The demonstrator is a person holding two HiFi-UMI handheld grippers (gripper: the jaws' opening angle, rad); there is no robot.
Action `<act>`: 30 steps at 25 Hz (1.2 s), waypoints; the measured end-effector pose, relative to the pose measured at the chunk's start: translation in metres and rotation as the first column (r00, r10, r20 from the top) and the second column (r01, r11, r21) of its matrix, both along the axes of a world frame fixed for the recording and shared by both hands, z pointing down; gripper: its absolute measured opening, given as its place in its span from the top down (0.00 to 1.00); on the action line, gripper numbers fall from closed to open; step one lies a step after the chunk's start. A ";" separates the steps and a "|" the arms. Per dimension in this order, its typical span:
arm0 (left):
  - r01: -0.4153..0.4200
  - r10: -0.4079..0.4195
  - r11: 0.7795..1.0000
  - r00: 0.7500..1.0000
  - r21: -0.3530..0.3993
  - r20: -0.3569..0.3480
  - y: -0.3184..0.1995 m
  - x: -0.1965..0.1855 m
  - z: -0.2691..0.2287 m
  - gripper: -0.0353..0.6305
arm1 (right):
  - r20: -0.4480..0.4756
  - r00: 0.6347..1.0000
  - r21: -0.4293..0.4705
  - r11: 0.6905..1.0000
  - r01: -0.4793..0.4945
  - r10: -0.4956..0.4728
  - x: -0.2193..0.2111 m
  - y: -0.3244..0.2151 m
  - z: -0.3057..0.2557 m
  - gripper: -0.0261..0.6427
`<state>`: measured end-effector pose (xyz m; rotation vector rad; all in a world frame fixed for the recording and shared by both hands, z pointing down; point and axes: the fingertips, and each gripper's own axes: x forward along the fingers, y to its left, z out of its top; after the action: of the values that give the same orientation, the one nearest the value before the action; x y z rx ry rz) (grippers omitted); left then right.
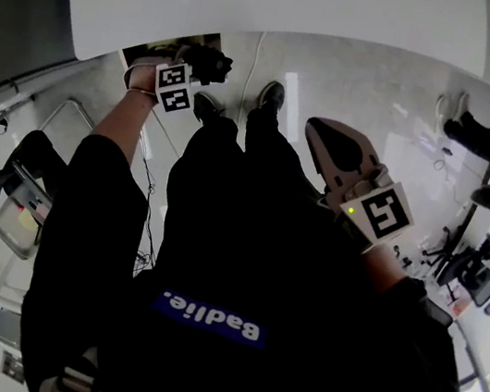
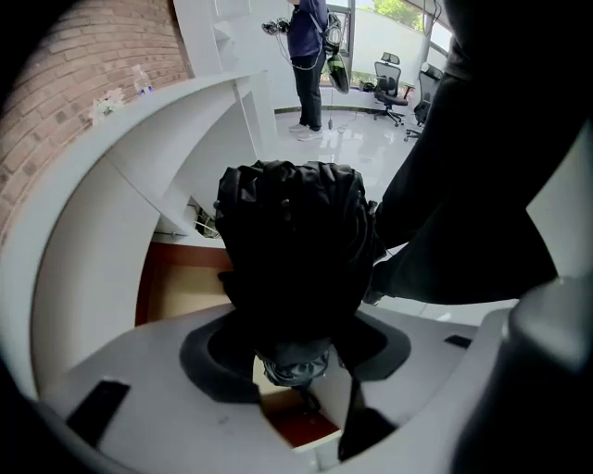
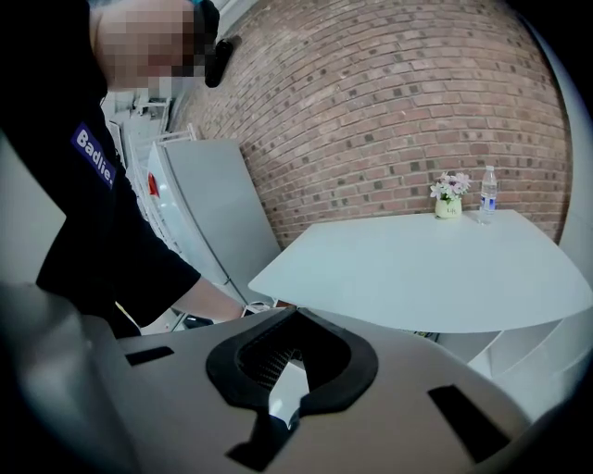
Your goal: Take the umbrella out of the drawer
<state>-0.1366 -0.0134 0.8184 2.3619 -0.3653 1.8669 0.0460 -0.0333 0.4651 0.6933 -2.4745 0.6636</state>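
Observation:
A black folded umbrella (image 2: 292, 241) fills the middle of the left gripper view, hanging above the open drawer (image 2: 185, 289) with its light wooden bottom and red-brown rim. My left gripper (image 2: 296, 356) is shut on the umbrella, whose bunched lower end pokes out between the jaws. In the head view the left gripper (image 1: 199, 72) holds the umbrella (image 1: 214, 65) just below the white table's edge, above the drawer (image 1: 148, 53). My right gripper (image 1: 323, 135) is off to the right, away from the drawer. In its own view the right gripper (image 3: 287, 370) is shut with nothing in it.
A white table (image 3: 417, 268) against a brick wall carries a small flower pot (image 3: 448, 197) and a water bottle (image 3: 488, 194). A white cabinet (image 3: 204, 213) stands beside it. Another person (image 2: 309, 56) and office chairs (image 2: 389, 79) are far across the glossy floor.

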 end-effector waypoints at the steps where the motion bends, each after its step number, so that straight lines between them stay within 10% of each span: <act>1: 0.013 -0.013 1.000 1.000 0.007 -0.004 0.000 -0.001 -0.006 0.61 | 0.006 1.000 0.006 1.000 0.004 -0.004 -0.002 0.000 -0.003 0.92; 30: 0.278 -0.285 0.942 0.958 0.187 0.013 0.032 -0.044 -0.225 0.61 | 0.268 0.938 0.248 0.956 0.154 -0.221 -0.053 -0.025 -0.115 0.92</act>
<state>-0.1804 0.0183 0.5929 2.2350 -0.8648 1.8154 -0.0072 -0.0582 0.3496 0.4511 -2.8790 0.4441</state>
